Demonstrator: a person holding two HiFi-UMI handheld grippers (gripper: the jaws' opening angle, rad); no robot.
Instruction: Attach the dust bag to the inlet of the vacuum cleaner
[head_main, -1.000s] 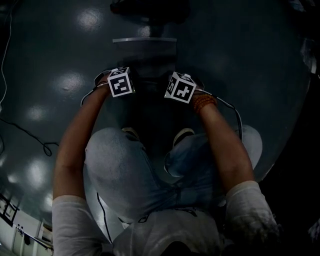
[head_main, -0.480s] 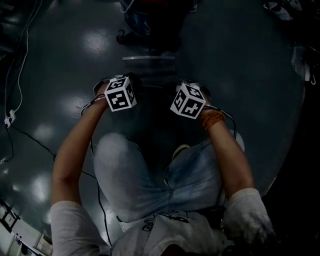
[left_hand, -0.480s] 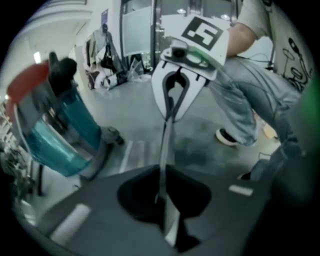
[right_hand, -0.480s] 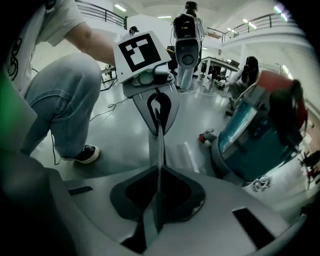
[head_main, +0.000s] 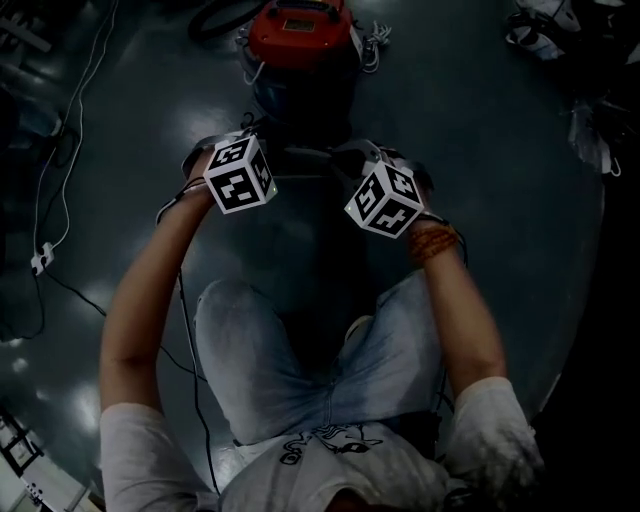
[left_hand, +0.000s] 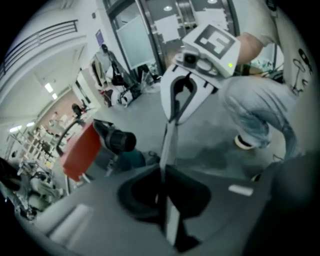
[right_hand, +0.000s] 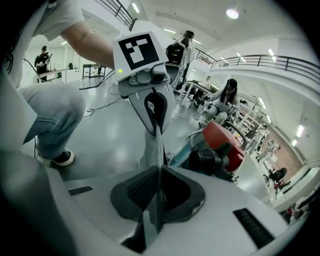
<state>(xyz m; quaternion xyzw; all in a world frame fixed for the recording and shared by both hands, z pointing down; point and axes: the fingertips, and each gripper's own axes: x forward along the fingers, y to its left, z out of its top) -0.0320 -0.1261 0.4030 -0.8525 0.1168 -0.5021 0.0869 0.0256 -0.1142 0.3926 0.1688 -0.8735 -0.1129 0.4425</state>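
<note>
A thin grey dust bag (head_main: 312, 165) hangs stretched between my two grippers, edge-on in both gripper views (left_hand: 169, 145) (right_hand: 156, 145). My left gripper (left_hand: 165, 200) has just been closing, and its pads now pinch one end of the bag. My right gripper (right_hand: 157, 200) is shut on the other end. Each gripper faces the other, the right one (left_hand: 182, 100) and the left one (right_hand: 155, 112). The red vacuum cleaner (head_main: 300, 30) stands on the floor beyond them. Its black inlet tube (left_hand: 117, 140) (right_hand: 205, 157) points toward the bag, apart from it.
Cables (head_main: 55, 190) trail over the dark shiny floor on the left. Pale clutter (head_main: 590, 130) lies at the right edge. The person's jeans-clad legs (head_main: 300, 370) and shoe (left_hand: 245, 141) are under the grippers. People stand and sit in the hall behind (right_hand: 225, 100).
Both grippers have come up off the floor with the bag between them. The red vacuum cleaner has come into the head view at the top.
</note>
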